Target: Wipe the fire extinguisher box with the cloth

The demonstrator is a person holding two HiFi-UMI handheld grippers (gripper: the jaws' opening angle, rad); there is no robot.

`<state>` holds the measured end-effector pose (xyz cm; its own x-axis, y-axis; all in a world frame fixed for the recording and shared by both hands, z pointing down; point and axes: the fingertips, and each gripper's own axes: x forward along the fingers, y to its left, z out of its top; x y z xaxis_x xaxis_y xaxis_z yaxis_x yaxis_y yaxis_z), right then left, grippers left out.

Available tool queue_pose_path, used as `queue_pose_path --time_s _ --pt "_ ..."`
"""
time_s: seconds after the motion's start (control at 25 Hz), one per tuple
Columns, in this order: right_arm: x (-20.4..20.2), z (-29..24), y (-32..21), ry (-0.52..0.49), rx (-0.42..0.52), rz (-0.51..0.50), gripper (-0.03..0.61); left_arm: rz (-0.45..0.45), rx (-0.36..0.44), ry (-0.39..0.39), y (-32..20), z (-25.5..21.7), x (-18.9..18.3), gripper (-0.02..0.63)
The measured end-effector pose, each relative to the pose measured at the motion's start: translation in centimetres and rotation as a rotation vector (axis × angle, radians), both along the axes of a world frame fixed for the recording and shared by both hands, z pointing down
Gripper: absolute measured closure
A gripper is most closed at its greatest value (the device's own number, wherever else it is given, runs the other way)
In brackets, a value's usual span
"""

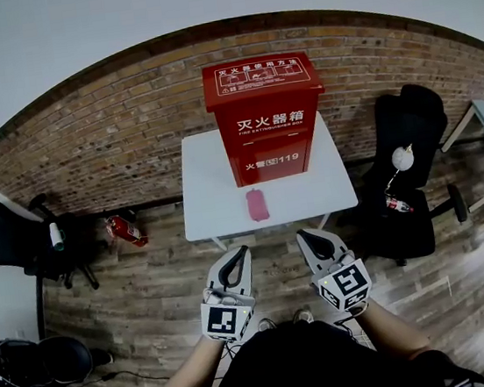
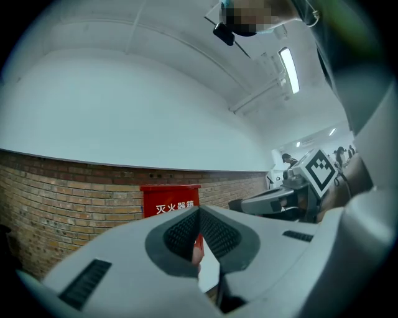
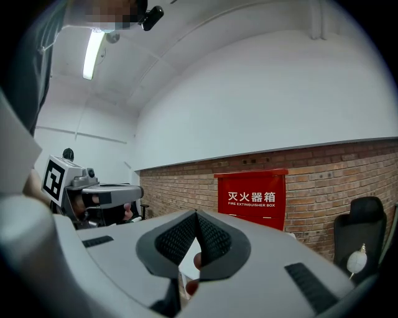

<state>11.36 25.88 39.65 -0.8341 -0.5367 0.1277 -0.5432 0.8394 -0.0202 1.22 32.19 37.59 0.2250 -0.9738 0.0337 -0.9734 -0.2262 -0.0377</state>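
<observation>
Head view: pink cloth (image 1: 257, 204) on white table (image 1: 212, 203), just before red fire extinguisher box (image 1: 266, 119). Left gripper (image 1: 242, 251), right gripper (image 1: 302, 236): jaws closed, empty, short of table.

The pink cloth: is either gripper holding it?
No, the pink cloth lies on the white table in front of the fire extinguisher box, apart from the left gripper and the right gripper.
</observation>
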Motion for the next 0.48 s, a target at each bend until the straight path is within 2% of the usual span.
queue_pose_path --time_s 0.2,0.48 --pt "0.06 -0.27 0.45 -0.012 0.007 -0.015 0.558 0.007 0.018 -0.002 0.09 0.16 0.6 0.58" --pt "0.43 0.04 0.7 -0.001 0.006 -0.009 0.558 -0.012 -0.046 -0.005 0.53 0.67 0.83 0.58"
